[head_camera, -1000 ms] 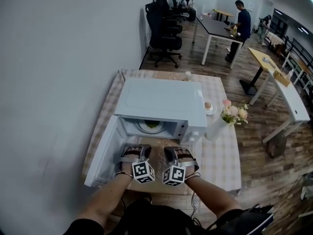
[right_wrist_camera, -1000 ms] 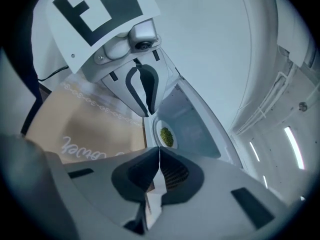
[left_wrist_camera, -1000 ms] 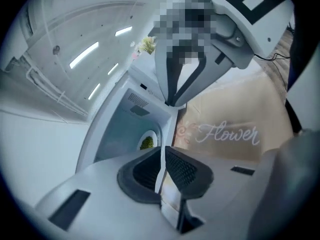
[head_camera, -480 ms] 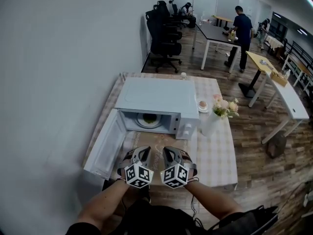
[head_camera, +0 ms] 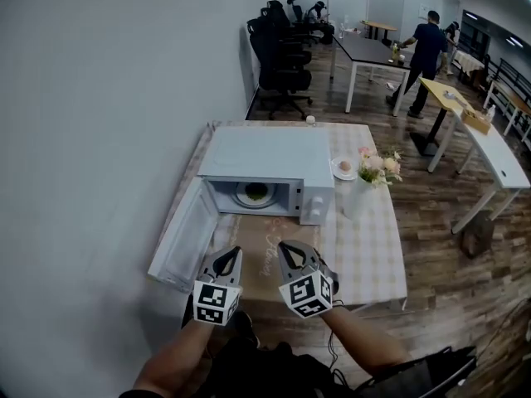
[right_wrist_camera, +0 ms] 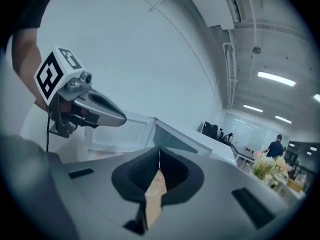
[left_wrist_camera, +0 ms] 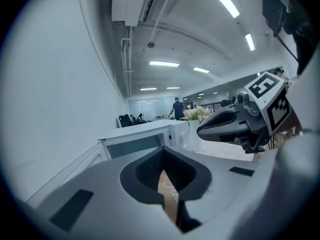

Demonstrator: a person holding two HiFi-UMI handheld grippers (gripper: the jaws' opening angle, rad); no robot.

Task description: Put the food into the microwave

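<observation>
A counter (head_camera: 365, 259) under a checked cloth stands against the white wall. On it sits a white microwave (head_camera: 265, 157), its door (head_camera: 187, 239) swung wide to the left. A brown mat (head_camera: 264, 254) lies on the cloth in front of the oven and reaches the counter's near edge.

To the right of the microwave stands a white vase of flowers (head_camera: 363, 185), and just behind the vase is a small saucer (head_camera: 343, 169) with a pale round item on it.

The left tool (head_camera: 228, 259) and the right tool (head_camera: 290, 255) are held side by side over the near part of the mat, apart from each other and pointing toward the oven. In the left gripper view the left tool (left_wrist_camera: 162, 151) has its jaws pressed together with nothing between them. The right gripper view shows the same for the right tool (right_wrist_camera: 159, 151).

The food (head_camera: 253, 192), something greenish on a white plate, sits inside the open microwave cavity. It is well beyond both tool tips and touched by neither.
</observation>
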